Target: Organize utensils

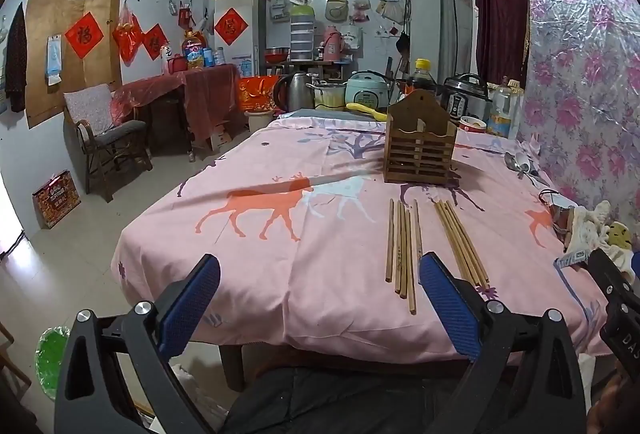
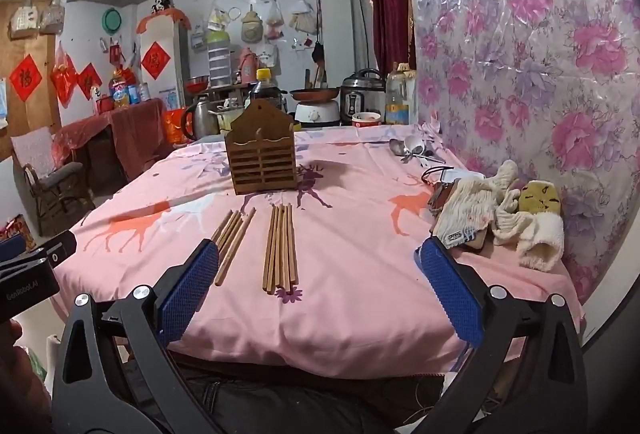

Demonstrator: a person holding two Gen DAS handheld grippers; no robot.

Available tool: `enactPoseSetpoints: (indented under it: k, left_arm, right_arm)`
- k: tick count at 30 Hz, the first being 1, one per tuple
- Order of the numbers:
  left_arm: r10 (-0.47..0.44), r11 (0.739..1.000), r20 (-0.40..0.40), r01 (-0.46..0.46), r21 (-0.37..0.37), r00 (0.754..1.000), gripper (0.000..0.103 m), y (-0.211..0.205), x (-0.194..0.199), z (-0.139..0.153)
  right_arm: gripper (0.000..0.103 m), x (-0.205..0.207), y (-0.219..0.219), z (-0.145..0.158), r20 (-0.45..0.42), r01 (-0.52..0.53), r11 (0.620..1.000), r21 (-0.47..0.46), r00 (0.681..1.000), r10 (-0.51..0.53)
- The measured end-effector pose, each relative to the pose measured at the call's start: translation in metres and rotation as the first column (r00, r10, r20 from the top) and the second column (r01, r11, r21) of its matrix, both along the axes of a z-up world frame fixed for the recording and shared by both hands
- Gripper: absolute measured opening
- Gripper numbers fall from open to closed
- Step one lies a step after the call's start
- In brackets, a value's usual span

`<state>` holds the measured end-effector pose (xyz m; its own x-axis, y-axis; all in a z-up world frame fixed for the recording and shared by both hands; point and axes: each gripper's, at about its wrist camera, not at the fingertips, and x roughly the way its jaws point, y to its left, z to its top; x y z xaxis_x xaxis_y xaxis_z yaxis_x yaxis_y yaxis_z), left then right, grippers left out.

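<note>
A wooden utensil holder (image 1: 418, 146) (image 2: 262, 158) stands upright mid-table on the pink deer-print cloth (image 1: 280, 254) (image 2: 360, 274). Two loose groups of wooden chopsticks lie in front of it: a left group (image 1: 402, 250) (image 2: 234, 238) and a right group (image 1: 460, 238) (image 2: 282, 246). Metal and white spoons (image 1: 520, 164) (image 2: 412, 150) lie near the floral wall. My left gripper (image 1: 320, 298) is open and empty at the near table edge, left of the chopsticks. My right gripper (image 2: 318, 286) is open and empty, just short of the right group.
Folded cloths and a yellow sponge (image 2: 520, 210) (image 1: 596, 226) lie at the right by the floral wall (image 2: 540, 74). Kettle, pot, rice cookers and bottles (image 1: 360, 90) (image 2: 356, 98) crowd the table's far end. A chair (image 1: 104, 134) stands on the floor at left.
</note>
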<state>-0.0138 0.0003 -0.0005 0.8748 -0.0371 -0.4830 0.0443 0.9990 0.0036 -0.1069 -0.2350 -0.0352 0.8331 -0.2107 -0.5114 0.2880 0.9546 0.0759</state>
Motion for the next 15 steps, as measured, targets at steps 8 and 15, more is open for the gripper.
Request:
enactPoseSetpoints:
  k: [8,15]
  left_arm:
    - [0.007,1.000,-0.021,-0.007,-0.007,1.000,0.098,-0.0007,0.0026,-0.0048]
    - [0.010,1.000,-0.035,-0.010,-0.010,0.999,0.098,0.0005,0.0069,-0.0061]
  right_arm:
    - [0.097,0.0002,0.0060,0.0007,0.003,-0.009,1.000,-0.001,1.000,0.009]
    - [0.097,-0.0010,0.0056,0.0009,0.000,-0.005,1.000,0.003,1.000,0.005]
